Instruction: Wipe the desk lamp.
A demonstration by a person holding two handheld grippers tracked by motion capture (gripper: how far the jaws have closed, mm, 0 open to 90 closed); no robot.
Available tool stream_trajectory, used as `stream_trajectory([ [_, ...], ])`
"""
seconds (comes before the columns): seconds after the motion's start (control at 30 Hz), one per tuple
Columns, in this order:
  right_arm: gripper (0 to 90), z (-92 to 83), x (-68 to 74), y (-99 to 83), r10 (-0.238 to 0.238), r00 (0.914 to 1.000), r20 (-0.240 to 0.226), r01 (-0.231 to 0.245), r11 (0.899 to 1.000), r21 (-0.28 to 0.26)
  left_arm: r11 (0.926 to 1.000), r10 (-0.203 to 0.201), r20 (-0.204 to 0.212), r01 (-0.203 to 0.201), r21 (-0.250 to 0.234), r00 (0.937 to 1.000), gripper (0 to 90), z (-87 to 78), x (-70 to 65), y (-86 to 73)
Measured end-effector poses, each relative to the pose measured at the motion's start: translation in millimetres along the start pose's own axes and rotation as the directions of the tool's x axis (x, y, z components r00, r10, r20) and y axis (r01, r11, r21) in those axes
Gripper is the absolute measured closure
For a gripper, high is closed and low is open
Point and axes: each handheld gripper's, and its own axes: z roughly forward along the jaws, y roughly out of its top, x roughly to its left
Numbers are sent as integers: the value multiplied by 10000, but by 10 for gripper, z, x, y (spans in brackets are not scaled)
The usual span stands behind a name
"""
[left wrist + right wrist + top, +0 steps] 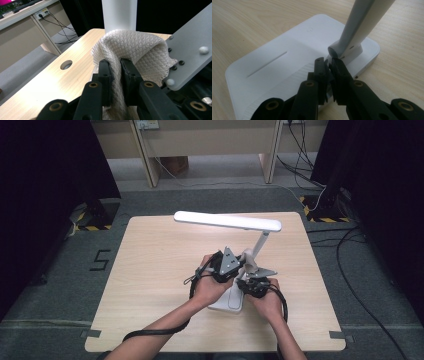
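Note:
A white desk lamp stands near the table's front: long lit head, slanted arm, flat base. My left gripper is shut on a white waffle-weave cloth, and the cloth's bulge presses against the lamp arm. In the high view this gripper and the cloth sit low on the arm. My right gripper is shut, its tips down on the base beside the arm's hinge. From above it lies just right of the base.
The wooden table has a round cable hole near one edge. The right gripper's grey plate sits close beside the cloth. Desk legs and cables are on the floor behind, dark curtains at both sides.

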Motion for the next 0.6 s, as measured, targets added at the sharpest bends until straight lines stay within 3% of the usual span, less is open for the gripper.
stream_trajectory([
  [0.6,831,-1,3,-64,161,9999,54,-159,9988,-455,9987,-90,-42,92,503,10000,791,94,-13,-224],
])
